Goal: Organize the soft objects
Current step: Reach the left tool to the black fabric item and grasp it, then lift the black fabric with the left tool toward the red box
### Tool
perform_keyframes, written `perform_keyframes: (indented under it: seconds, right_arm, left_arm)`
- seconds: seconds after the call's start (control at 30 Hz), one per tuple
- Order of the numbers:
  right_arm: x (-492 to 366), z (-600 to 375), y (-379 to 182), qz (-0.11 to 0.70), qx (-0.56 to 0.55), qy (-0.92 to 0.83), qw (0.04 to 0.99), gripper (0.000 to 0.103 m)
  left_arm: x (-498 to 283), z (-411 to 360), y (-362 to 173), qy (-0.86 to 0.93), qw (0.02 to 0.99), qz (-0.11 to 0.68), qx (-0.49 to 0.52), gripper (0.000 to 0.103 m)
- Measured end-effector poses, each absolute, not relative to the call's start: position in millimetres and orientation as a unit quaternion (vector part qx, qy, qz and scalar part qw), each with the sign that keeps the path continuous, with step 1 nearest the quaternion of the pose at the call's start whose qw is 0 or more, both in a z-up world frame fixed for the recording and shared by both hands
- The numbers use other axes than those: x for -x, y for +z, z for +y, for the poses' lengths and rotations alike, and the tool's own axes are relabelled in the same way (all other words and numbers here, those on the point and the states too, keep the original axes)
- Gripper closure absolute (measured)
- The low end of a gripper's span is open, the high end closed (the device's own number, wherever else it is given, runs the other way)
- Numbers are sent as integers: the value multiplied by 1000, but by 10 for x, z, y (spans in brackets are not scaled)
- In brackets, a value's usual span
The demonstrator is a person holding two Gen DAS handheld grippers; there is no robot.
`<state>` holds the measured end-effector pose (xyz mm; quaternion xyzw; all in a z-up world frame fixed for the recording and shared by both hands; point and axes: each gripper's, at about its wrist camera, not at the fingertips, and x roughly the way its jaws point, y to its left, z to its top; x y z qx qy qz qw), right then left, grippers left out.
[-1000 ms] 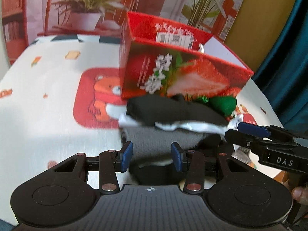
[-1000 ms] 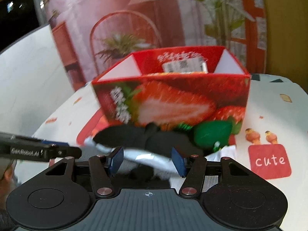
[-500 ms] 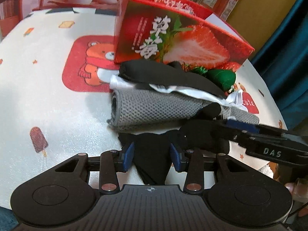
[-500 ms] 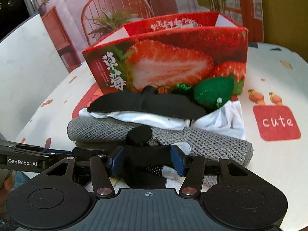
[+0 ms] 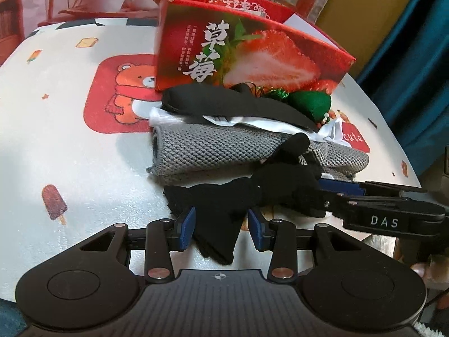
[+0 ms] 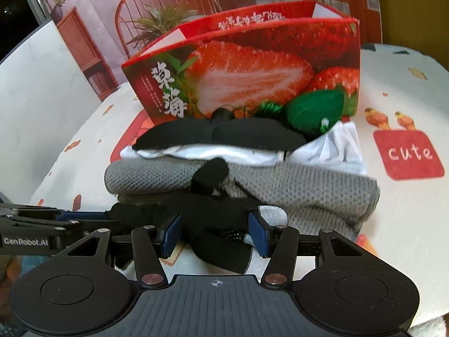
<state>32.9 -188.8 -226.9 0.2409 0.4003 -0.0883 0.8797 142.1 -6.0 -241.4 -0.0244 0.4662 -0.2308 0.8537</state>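
Both grippers straddle black cloth (image 5: 224, 196) — grip unclear.

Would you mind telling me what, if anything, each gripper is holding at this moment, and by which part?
A black sock lies between both pairs of jaws: the left gripper at one end, the right gripper at its white-trimmed end. Whether the pads actually grip it cannot be told.

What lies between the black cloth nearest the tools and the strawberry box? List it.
Going back in both wrist views: a grey knit roll, a white cloth, a long black piece on top, then a green plush against the strawberry box.
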Motion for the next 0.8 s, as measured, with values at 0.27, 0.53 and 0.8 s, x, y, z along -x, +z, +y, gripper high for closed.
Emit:
perform_keyframes:
  seconds: [0.27,0.53,0.8]
  right_arm:
    - [-384,-1796,-2299,410,-240,-69,877,53]
    - [-511,-1660,-2292,410,-214,-48,885,57]
    - [-534,-1608,-2183,376,-149,-57,913,56]
  left_arm:
    - [-1454,123,-2473,-185,867,461,47,89]
    - [-1501,284,-2463,-149,876,457,52,89]
    - [-1533,249,-2496,-153,877,455,38,89]
